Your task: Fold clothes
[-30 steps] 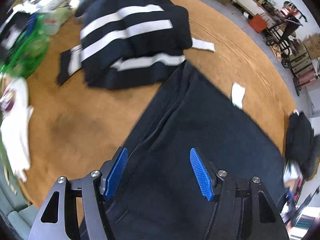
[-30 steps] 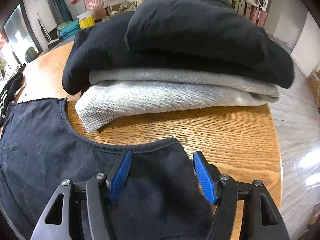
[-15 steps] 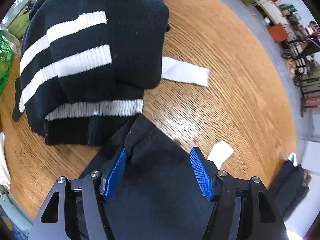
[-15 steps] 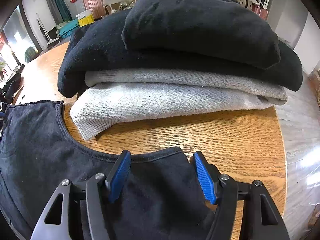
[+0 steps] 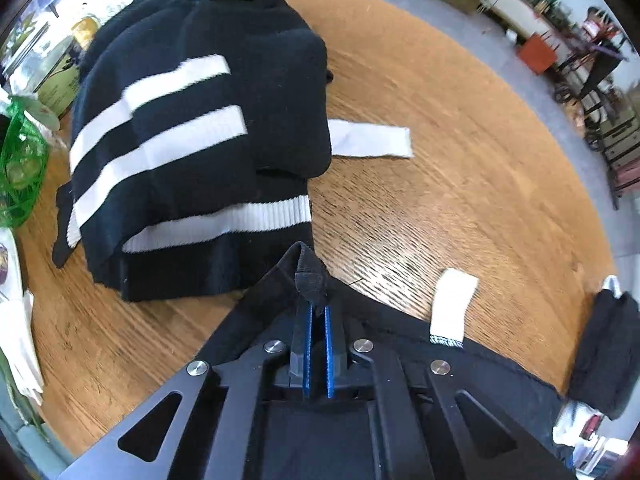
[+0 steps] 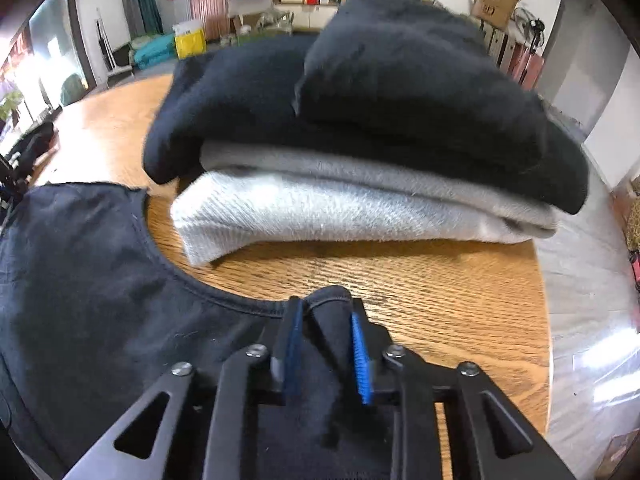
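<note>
Round oak-grain table (image 5: pixel 460 184). Flat black cotton garment (image 6: pixel 92 304) lying on it, near edge. Stack of three folded knits (image 6: pixel 360 184): two dark fleecy, one pale grey ribbed. Black sweater (image 5: pixel 192 152), three white ribbed stripes. Left gripper (image 5: pixel 317 312) just closed, pinching a garment corner; right gripper (image 6: pixel 326 320), closing, pinching its bunched neckline hem.

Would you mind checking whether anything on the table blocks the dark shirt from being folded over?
Nothing lies on the dark shirt. Both jaws have just been closing: left gripper and right gripper each pinch it. The striped sweater and the folded pile sit close beyond its edge.
</note>
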`<state>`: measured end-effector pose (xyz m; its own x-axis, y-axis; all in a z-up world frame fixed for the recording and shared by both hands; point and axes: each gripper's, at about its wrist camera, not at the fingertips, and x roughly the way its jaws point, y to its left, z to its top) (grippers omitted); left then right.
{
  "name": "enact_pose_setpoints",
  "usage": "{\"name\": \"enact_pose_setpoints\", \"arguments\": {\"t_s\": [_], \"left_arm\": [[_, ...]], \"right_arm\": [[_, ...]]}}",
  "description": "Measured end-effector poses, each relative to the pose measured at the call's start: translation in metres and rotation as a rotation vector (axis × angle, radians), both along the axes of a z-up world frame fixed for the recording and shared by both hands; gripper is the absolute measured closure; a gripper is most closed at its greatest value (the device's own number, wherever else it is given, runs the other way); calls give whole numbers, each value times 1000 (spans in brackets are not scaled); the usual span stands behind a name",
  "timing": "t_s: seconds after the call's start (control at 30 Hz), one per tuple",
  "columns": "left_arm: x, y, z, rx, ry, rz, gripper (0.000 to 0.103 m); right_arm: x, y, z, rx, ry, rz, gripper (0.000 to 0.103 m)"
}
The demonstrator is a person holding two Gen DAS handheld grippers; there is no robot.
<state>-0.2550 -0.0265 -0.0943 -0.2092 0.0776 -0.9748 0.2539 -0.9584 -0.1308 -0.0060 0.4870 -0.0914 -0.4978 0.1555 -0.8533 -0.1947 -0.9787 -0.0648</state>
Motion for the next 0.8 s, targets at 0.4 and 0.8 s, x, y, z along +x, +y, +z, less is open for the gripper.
{"name": "enact_pose_setpoints", "arguments": {"t_s": [0.4, 0.8], "left_arm": [[82, -24, 79, -4, 159, -115, 98], [165, -71, 21, 31, 131, -163, 98]], "right_arm": [[67, -19, 50, 5, 149, 47, 90], [162, -35, 26, -56, 106, -68, 90]]}}
